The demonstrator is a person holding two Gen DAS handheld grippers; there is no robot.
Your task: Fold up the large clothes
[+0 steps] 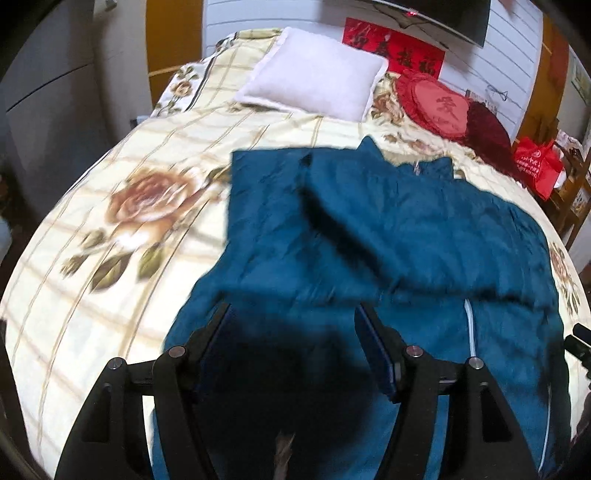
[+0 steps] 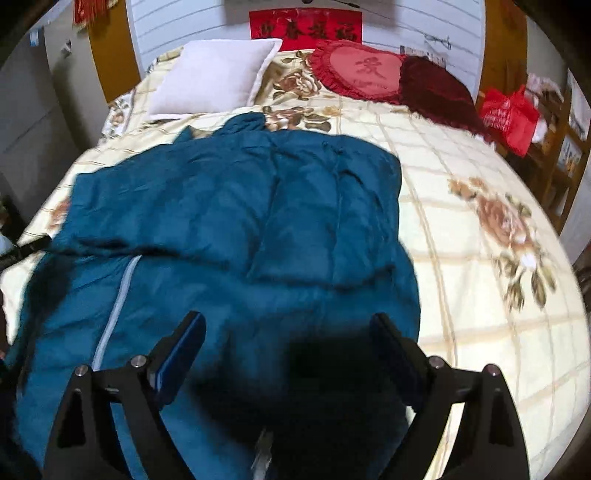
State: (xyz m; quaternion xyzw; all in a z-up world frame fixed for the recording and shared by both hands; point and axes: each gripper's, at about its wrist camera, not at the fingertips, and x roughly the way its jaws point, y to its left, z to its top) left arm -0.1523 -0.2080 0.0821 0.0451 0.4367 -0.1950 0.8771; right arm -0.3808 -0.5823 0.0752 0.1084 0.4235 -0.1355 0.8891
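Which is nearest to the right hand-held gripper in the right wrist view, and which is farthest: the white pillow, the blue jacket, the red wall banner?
From the right hand-held gripper:
1. Blue jacket, directly under and ahead of the open jaws.
2. White pillow, at the head of the bed, upper left.
3. Red wall banner, on the wall behind the bed.

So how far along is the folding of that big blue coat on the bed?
Partly done, it seems. The teal jacket lies on the floral bedspread with its upper part or sleeves apparently already folded across the body, leaving a thick layered edge. Nothing is in hand: the left tool and right tool both hang open above the lower half. The lower half, with its pale zipper, remains unfolded.
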